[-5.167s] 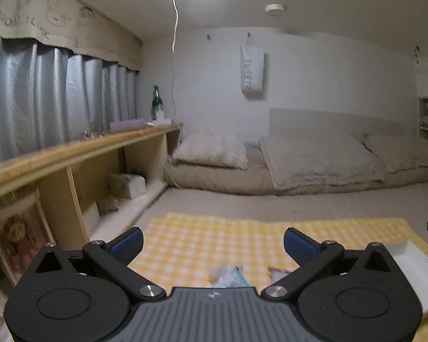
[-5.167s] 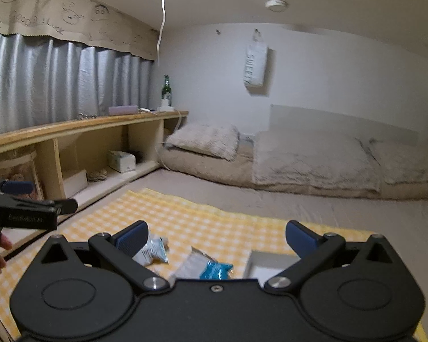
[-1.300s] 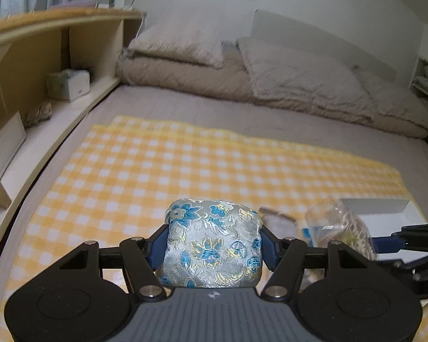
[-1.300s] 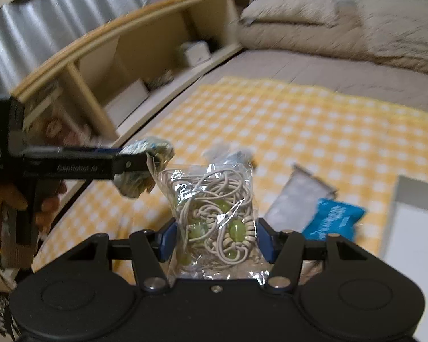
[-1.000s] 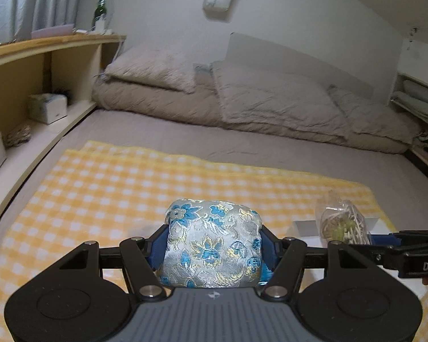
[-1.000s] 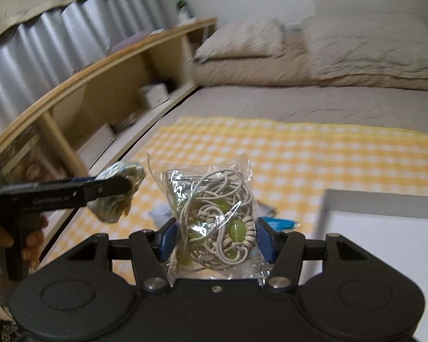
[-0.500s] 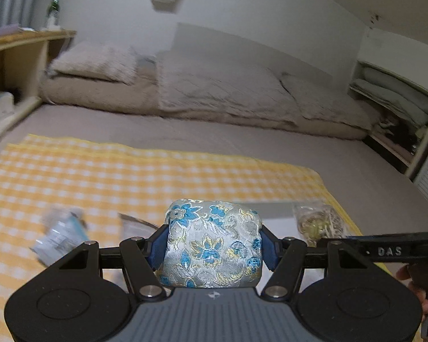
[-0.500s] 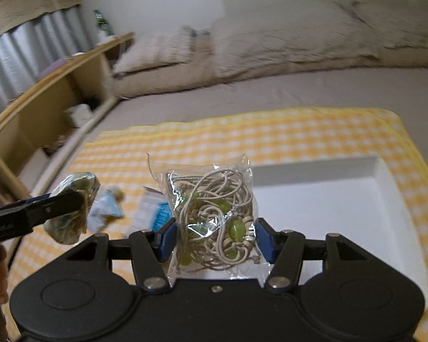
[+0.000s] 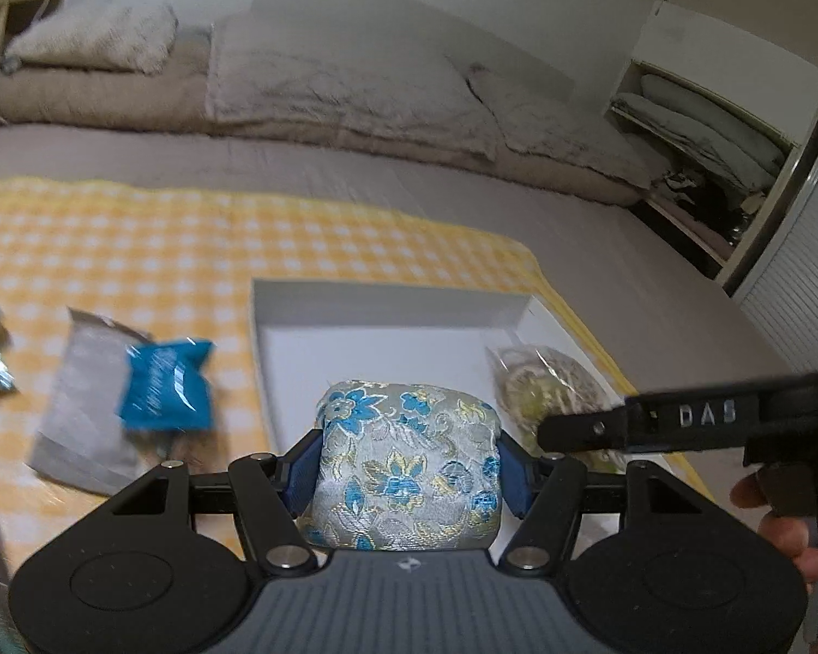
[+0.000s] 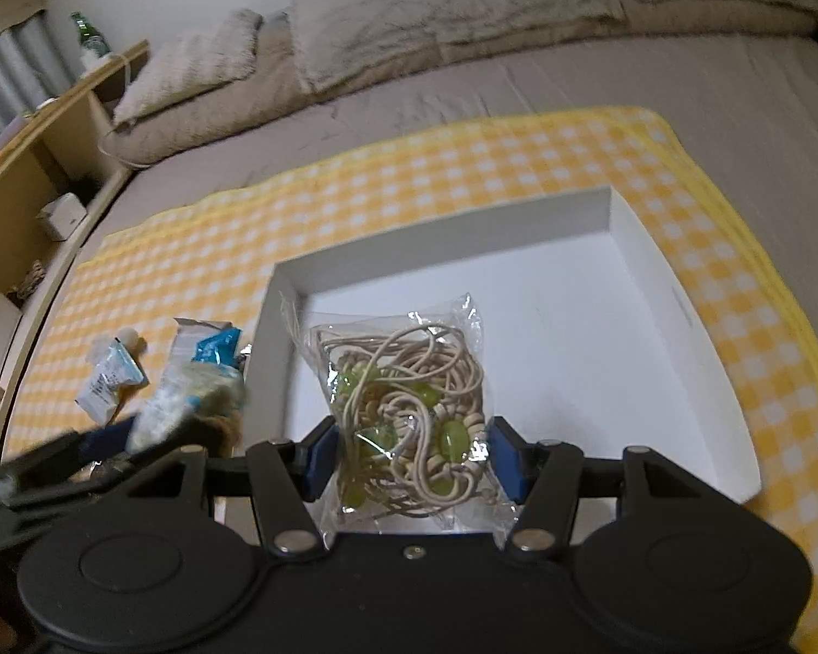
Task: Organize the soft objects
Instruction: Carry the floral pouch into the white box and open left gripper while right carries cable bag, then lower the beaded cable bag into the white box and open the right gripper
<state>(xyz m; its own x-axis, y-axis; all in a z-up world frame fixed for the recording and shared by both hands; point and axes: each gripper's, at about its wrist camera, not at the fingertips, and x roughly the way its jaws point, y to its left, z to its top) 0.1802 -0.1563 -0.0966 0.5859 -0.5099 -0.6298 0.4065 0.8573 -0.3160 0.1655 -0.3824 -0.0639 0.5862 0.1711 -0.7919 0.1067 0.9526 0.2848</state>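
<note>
Both fingers clamped: left pinching brocade cushion, right pinching cord bag.

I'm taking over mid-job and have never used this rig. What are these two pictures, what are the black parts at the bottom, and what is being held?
There is no robot arm: a person carries a hand-held gripper in each hand, each with a camera looking forward along its jaws. The black parts at the bottom of each picture are that gripper's own body.

Left camera: the left gripper has its jaws shut on a flowered pouch. The right gripper enters from the right side.

Right camera: the right gripper has its jaws shut on a clear bag of cord and beads, over a white tray.

The tray sits on a yellow checked cloth. Left of the tray lie a grey-and-blue packet and a small packet.
</note>
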